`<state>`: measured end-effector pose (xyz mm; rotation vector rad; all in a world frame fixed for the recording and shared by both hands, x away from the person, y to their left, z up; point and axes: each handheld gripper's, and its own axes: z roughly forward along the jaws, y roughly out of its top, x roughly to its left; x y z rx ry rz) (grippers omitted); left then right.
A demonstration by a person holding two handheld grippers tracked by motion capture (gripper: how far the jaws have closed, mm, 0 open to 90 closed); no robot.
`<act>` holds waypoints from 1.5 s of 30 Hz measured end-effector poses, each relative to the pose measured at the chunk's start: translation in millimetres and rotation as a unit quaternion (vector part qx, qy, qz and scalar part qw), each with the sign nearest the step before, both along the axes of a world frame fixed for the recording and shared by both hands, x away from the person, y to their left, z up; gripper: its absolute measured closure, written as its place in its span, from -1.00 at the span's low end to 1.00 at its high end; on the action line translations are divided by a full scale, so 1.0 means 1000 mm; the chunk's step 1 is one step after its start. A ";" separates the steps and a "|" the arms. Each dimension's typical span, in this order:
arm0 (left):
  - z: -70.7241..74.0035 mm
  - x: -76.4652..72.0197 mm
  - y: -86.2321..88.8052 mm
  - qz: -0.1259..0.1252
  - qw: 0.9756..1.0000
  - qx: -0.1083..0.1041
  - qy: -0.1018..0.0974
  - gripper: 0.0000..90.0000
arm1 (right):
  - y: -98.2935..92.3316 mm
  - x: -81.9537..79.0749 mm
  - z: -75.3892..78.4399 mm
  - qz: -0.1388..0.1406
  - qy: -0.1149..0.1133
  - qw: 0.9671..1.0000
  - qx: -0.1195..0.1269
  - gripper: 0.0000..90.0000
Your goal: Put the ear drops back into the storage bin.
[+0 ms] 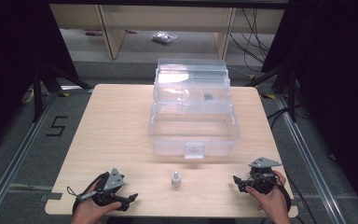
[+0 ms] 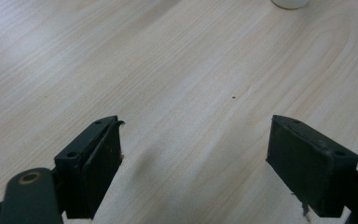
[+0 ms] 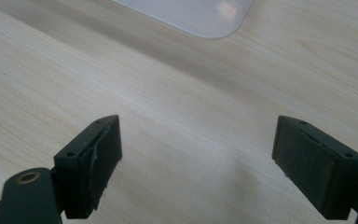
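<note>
Here we rest both claws on the near edge of the desk (image 1: 121, 116), the left claw (image 1: 131, 198) and the right claw (image 1: 236, 180) each spread wide and holding nothing. The small white bottle (image 1: 175, 178) stands upright between them, just in front of the open clear box (image 1: 193, 119). We would approach the bottle level, straddle its body below the cap, then close gently. The dark item in the box's upper tray is too small to identify.
</note>
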<state>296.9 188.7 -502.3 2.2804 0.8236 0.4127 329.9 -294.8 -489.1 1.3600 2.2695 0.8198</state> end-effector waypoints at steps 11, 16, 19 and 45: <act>-0.001 0.000 0.000 0.002 1.000 -0.001 -0.001 -0.62 | 0.011 0.001 0.011 0.024 0.008 1.000 -0.015 -0.64; -0.001 0.000 0.000 -0.001 1.000 0.004 0.000 -0.62 | 0.021 -0.001 0.016 0.032 0.016 0.999 -0.008 -0.64; 0.000 0.001 0.001 -0.001 1.000 0.007 0.000 -0.62 | 0.028 -0.002 0.020 0.047 0.018 0.999 -0.014 -0.63; 0.001 0.002 0.005 0.001 1.000 0.010 0.002 -0.62 | 0.125 -0.001 0.031 0.203 0.043 0.977 -0.055 -0.58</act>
